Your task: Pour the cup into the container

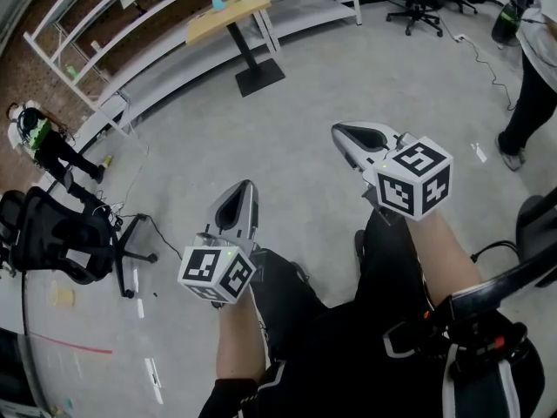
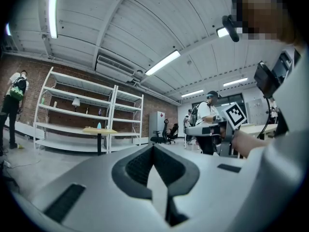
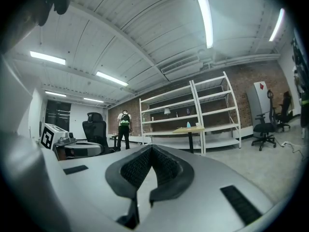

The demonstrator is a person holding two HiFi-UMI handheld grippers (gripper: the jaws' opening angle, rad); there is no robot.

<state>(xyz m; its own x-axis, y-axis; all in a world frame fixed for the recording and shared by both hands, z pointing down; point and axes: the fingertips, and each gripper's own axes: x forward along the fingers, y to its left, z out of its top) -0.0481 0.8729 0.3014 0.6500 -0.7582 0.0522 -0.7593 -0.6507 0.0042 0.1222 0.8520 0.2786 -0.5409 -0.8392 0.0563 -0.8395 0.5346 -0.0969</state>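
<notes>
Nearest to the head camera, dark trousers (image 1: 383, 277) are seen, and above them both tongs are held out level over the grey floor (image 1: 287, 85). The left gripper (image 1: 246, 184) is shown in its own view with its jaws pressed together and nothing between them (image 2: 153, 146). The right gripper (image 1: 339, 131) is likewise closed on itself and empty (image 3: 151, 147). Neither tong is in contact with anything.

Further out, a black office chair (image 1: 61, 233) is seen at the left of the head view. Beyond it a small wooden table (image 1: 228, 16) stands in front of white shelves (image 1: 130, 24), and a small pale-blue object (image 1: 217, 3) rests on the tabletop. Whether that object is the cup, the container or neither cannot be told at this range. No cup or container can be identified anywhere within reach. Other people are seen standing at the edges of the room.

Two stages are fitted by this scene: one in which the cup is yet to be taken up, and one in which it has been emptied and set down out of sight. No particular move is therefore settled. It is judged only that, were a cup to be gripped, the jaws would have to be parted beforehand, and the cup carried upright so that nothing is spilled short of the container.
</notes>
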